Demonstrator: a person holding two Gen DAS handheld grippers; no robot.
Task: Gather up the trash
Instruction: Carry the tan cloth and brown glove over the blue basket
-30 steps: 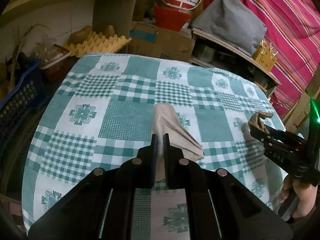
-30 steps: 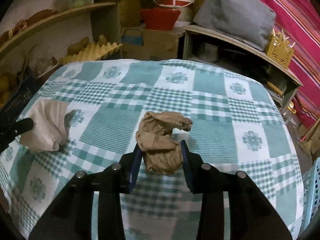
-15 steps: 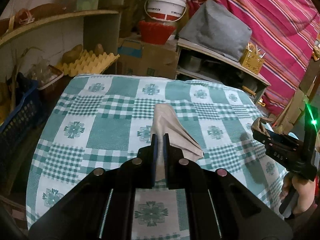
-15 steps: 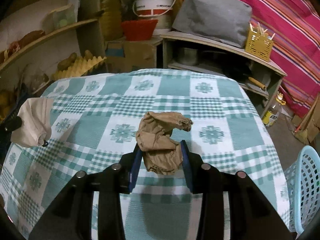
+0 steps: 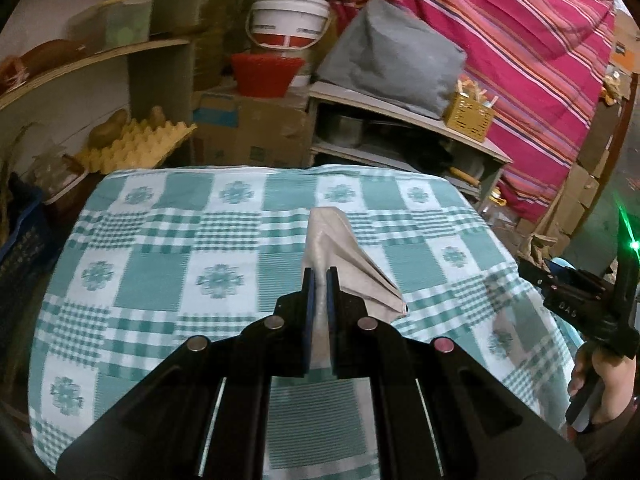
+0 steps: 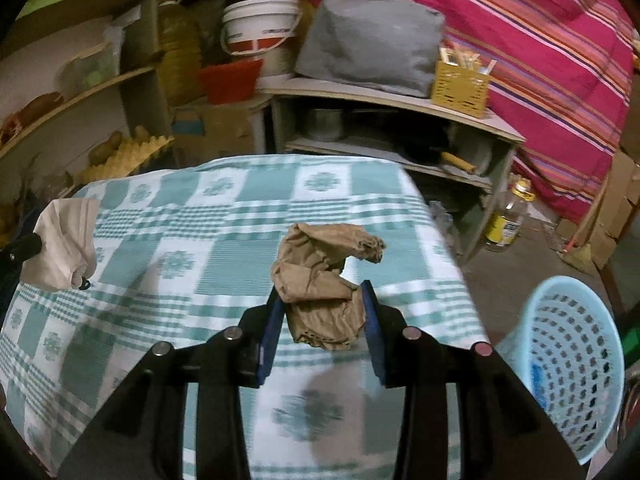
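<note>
My left gripper (image 5: 319, 274) is shut on a pale beige folded paper (image 5: 340, 252), held above the green-checked tablecloth (image 5: 160, 264); the paper also shows at the left in the right wrist view (image 6: 64, 244). My right gripper (image 6: 322, 296) is shut on a crumpled brown paper bag (image 6: 320, 280), held above the table's right part. The right gripper shows at the right edge of the left wrist view (image 5: 576, 300). A light blue perforated basket (image 6: 568, 360) stands on the floor right of the table.
Behind the table are a shelf unit (image 6: 400, 120) with a grey cushion (image 6: 368, 40), a yellow basket (image 6: 460, 80), a white bucket (image 5: 290, 20) and cardboard boxes (image 5: 248, 128). Egg trays (image 5: 132, 148) lie at the back left. A bottle (image 6: 508, 220) stands on the floor.
Both grippers have lifted and pulled back from the table with their papers. The right gripper has swung to the right, bringing the blue basket into view.
</note>
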